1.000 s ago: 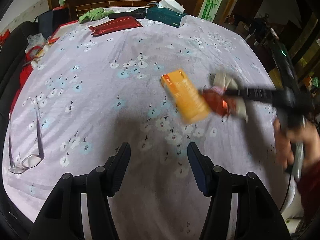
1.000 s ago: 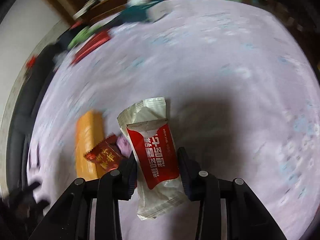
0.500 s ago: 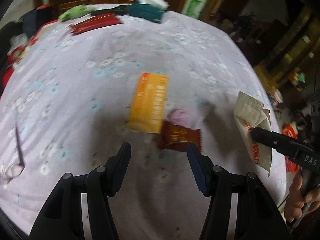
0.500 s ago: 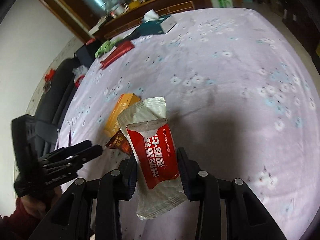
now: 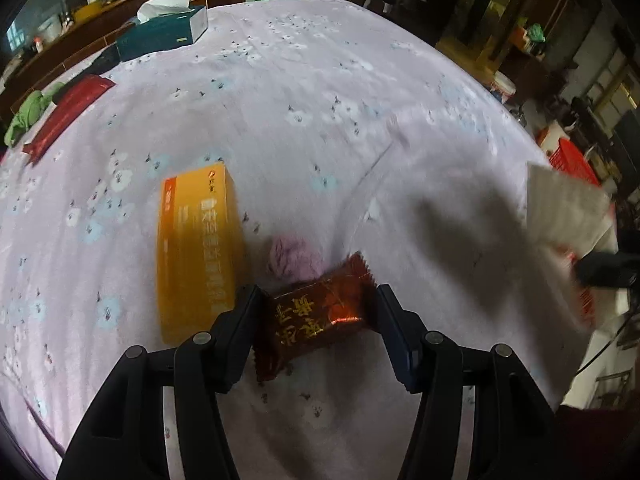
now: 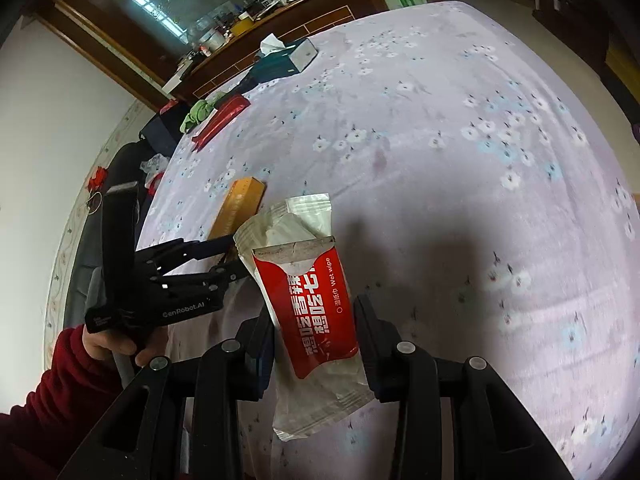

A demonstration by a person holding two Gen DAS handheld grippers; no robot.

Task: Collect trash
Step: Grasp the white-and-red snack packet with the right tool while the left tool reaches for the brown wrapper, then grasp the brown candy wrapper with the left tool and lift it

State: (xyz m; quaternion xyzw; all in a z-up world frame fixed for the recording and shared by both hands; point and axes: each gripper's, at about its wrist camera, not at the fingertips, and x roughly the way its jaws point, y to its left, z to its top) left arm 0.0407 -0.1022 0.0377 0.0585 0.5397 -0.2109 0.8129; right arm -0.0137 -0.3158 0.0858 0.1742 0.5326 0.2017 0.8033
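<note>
A dark red candy wrapper (image 5: 320,320) with gold print lies on the floral tablecloth (image 5: 360,100), between the fingers of my left gripper (image 5: 318,316). The jaws stand open and wide on either side of it. Just beyond it sit a pink crumpled wad (image 5: 292,258) and an orange box (image 5: 198,252). My right gripper (image 6: 316,320) is shut on a red and silver wet wipe packet (image 6: 316,304), held above the cloth. The same packet (image 5: 564,208) shows at the right edge of the left wrist view. The left gripper (image 6: 224,256) reaches in beside the orange box (image 6: 238,208).
At the far side of the table lie a teal tissue box (image 5: 164,32), a long red pouch (image 5: 68,112) and a green cloth (image 5: 24,116). A red basket (image 5: 572,160) stands off the table's right edge. A hand (image 6: 112,344) in a red sleeve holds the left gripper.
My left gripper has moved forward and down, so the candy wrapper now lies between its fingers. The right gripper still holds the packet and has shifted further right.
</note>
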